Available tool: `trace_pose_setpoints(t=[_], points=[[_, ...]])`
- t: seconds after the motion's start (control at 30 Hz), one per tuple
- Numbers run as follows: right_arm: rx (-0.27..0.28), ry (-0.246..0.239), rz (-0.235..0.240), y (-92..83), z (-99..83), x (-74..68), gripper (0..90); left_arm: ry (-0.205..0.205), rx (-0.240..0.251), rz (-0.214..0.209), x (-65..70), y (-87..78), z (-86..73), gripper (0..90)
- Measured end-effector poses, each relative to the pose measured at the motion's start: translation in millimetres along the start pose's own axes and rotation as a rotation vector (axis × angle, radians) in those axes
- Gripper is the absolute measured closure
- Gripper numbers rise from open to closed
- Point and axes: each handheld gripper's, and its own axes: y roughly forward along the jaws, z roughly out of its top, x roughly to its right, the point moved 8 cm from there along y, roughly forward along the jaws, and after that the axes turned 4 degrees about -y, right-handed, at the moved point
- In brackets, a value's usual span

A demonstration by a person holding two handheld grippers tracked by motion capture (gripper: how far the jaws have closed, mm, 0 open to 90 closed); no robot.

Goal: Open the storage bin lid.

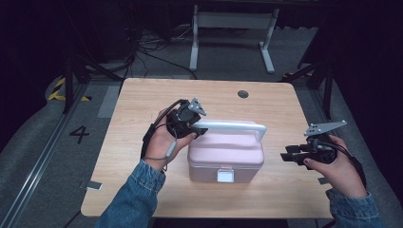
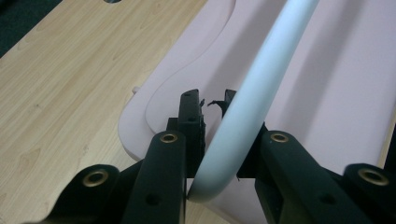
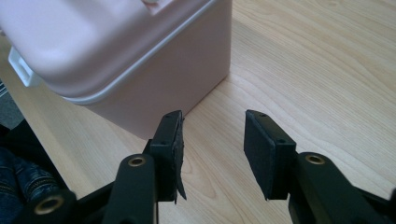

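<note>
We see a pink box near the table's front edge. Our left claw clamps its raised white handle, the sound grip; the plastic looks stiff, smooth, probably light. Our right claw waits open, empty.

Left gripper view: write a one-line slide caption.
Left gripper shut on the white handle of a pink box.

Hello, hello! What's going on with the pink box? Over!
Left gripper shut on white handle of pink plastic box. Right gripper open, empty, beside box. Nothing in the way on wooden table.
</note>
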Motion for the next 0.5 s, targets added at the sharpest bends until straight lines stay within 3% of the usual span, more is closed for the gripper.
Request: trace_pose_setpoints(t=[0.2, 0.33, 0.5], points=[[0.022, -0.015, 0.004, -1.4, 3.5, -3.1, 59.3, -0.025, 0.023, -0.011, -7.1, -2.4, 7.8, 78.3], [0.107, -0.030, 0.014, -4.4, 11.3, -7.3, 61.7, -0.039, 0.018, -0.014, -12.4, -3.8, 11.3, 78.0], [0.137, -0.053, 0.029, -4.6, 15.5, -12.4, 63.6, -0.068, 0.037, -0.035, -17.1, -4.3, 14.6, 77.7]])
